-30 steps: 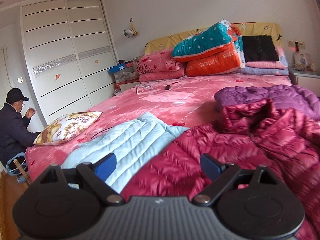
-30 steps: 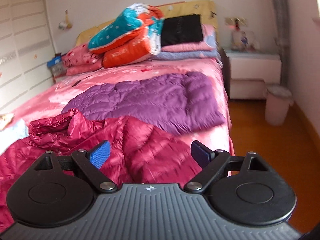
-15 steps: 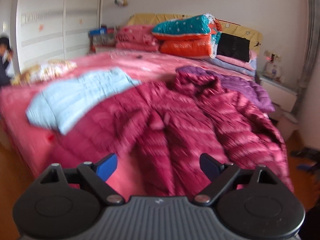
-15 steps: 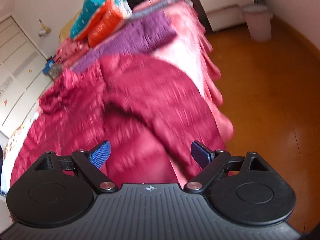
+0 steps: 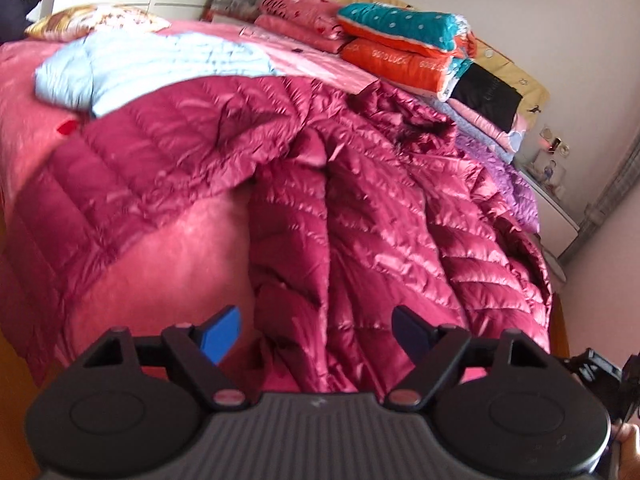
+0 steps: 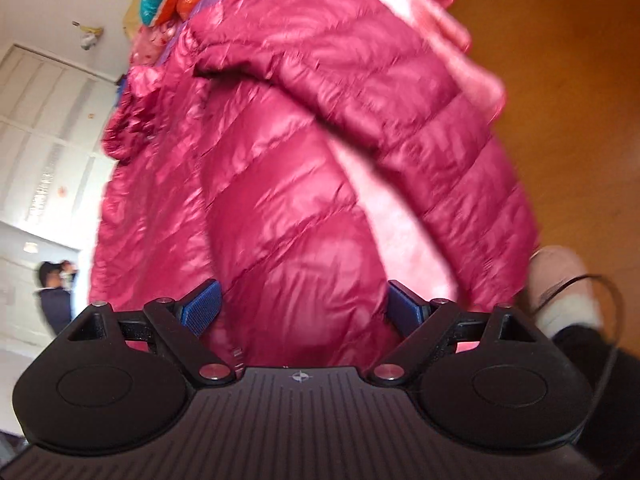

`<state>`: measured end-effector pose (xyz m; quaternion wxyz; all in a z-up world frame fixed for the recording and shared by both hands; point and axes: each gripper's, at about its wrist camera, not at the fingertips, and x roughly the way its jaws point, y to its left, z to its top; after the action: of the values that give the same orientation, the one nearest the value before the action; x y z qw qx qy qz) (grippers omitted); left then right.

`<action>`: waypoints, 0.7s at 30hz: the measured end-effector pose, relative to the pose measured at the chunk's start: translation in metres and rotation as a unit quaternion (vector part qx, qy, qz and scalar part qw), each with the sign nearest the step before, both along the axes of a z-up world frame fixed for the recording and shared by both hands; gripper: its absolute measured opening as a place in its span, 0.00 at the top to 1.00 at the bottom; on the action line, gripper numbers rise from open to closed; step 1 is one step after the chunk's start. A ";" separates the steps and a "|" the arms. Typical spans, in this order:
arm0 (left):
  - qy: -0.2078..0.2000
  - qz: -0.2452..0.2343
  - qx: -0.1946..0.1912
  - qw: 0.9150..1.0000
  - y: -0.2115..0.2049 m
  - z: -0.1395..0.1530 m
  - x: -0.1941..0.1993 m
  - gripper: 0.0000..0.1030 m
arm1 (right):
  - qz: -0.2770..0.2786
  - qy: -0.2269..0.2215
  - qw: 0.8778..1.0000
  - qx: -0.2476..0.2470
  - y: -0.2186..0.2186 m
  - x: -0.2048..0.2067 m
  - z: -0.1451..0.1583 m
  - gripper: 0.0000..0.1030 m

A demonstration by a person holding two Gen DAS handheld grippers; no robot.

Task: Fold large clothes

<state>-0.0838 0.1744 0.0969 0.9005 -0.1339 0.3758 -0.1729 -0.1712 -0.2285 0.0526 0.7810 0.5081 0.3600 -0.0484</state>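
Two hand-held grippers hover over the foot of the bed (image 5: 168, 248), both spread wide and gripping nothing. Left hand-held gripper (image 5: 316, 334) faces the maroon jacket's (image 5: 360, 208) hem, which lies crumpled across the pink bedspread with one sleeve thrown out to the side. Right hand-held gripper (image 6: 304, 308) sits just above the same jacket (image 6: 280, 184) where it drapes over the bed edge. Beyond lie a blue jacket (image 5: 152, 64), a purple jacket (image 5: 508, 184) and stacked quilts (image 5: 400, 44)
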 end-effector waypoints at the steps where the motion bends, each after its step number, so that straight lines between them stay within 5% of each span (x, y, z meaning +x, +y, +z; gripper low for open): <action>1: 0.003 0.001 0.002 1.000 0.000 -0.003 0.000 0.20 | 0.003 -0.003 1.000 0.015 0.002 0.000 -0.002 0.00; 7: 0.043 -0.014 -0.024 0.999 0.000 -0.021 0.004 0.20 | 0.017 -0.018 0.999 0.023 0.015 -0.006 0.009 0.00; 10: 0.045 -0.020 -0.004 0.999 -0.006 -0.022 0.001 0.25 | 0.011 -0.013 1.000 0.022 0.017 -0.001 0.007 0.02; 13: 0.054 -0.019 0.002 0.998 -0.006 -0.021 -0.001 0.68 | 0.001 -0.015 1.000 0.026 0.016 0.000 0.008 0.19; 14: 0.056 -0.018 0.000 0.998 -0.005 -0.021 -0.001 0.75 | -0.001 -0.014 1.000 0.021 0.017 0.000 0.011 0.28; 21: 0.035 -0.020 0.004 0.999 -0.003 -0.005 -0.020 0.91 | -0.007 -0.012 1.000 -0.024 0.027 -0.003 0.033 0.74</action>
<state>-0.1036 0.1710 0.0916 0.8836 -0.1288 0.4107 -0.1846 -0.1746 -0.2013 0.0860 0.7970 0.4922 0.3455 -0.0560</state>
